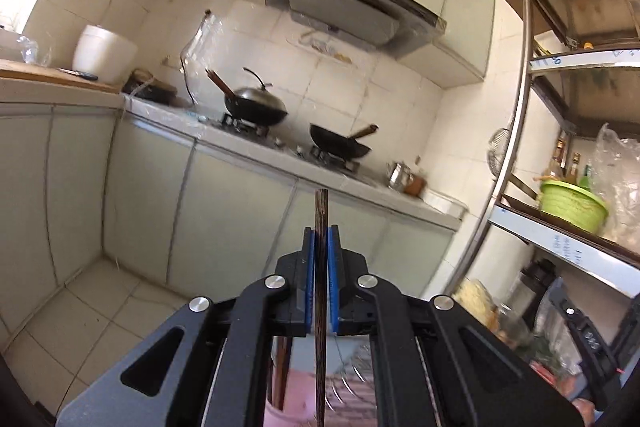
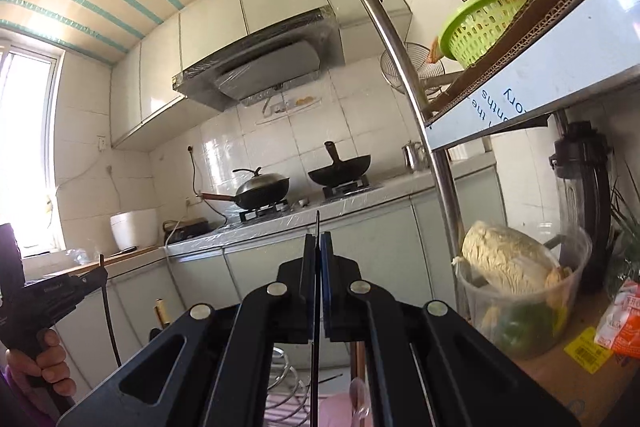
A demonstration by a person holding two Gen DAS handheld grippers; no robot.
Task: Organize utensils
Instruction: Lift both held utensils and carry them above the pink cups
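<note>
In the left wrist view my left gripper (image 1: 321, 231) is shut on a dark wooden chopstick (image 1: 321, 211). The stick stands upright between the blue pads (image 1: 308, 267), its top just above them and its lower end running out of the bottom of the view. My right gripper (image 2: 318, 238) is likewise shut on a thin dark chopstick (image 2: 317, 223) held upright. At the left edge of the right wrist view a hand (image 2: 44, 363) holds the left gripper (image 2: 100, 275), with its chopstick (image 2: 109, 319) hanging below it. Both grippers point level at the stove counter.
A counter (image 1: 256, 151) across the room carries two black woks (image 1: 256, 107) (image 1: 340, 145) on a gas stove. A metal shelf (image 2: 532, 95) stands close on the right with a green basket (image 2: 476, 31) and a plastic tub of cabbage (image 2: 516, 291). A wire rack (image 2: 284, 379) lies below the grippers.
</note>
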